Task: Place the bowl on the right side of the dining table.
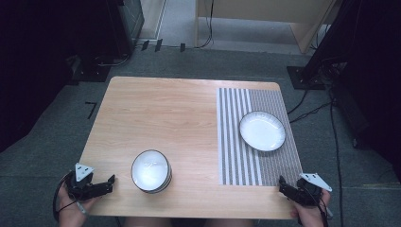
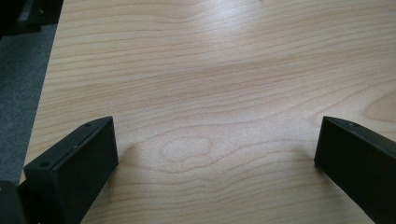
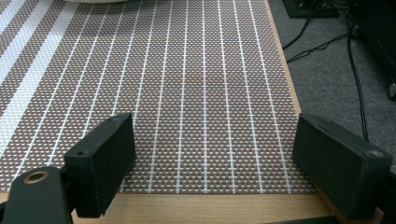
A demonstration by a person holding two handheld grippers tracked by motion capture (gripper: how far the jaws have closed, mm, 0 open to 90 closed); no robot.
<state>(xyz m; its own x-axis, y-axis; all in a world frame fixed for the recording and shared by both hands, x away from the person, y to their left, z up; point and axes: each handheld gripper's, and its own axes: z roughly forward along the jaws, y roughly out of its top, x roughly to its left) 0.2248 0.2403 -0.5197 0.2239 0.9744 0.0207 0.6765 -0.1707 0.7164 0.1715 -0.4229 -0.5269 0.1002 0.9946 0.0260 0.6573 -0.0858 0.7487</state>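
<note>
A wooden desk [image 1: 179, 118] is seen from above. The left gripper [image 1: 106, 183] rests at the near left corner, its fingers [image 2: 74, 165] spread wide and empty. A stack of white bowls [image 1: 151, 171] stands just beyond those fingertips, toward the desk's middle. The right gripper [image 1: 283, 183] rests at the near right corner, also open and empty, over a striped placemat [image 1: 236, 142]; a white plate [image 1: 262, 131] lies well ahead of its fingers. A glancing approach would likely push the bowls aside or tip the stack.

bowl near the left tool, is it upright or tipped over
Upright. In the high view the bowl stands on the wooden table with its round opening facing up and its white inside showing, apart from the left tool.
</note>
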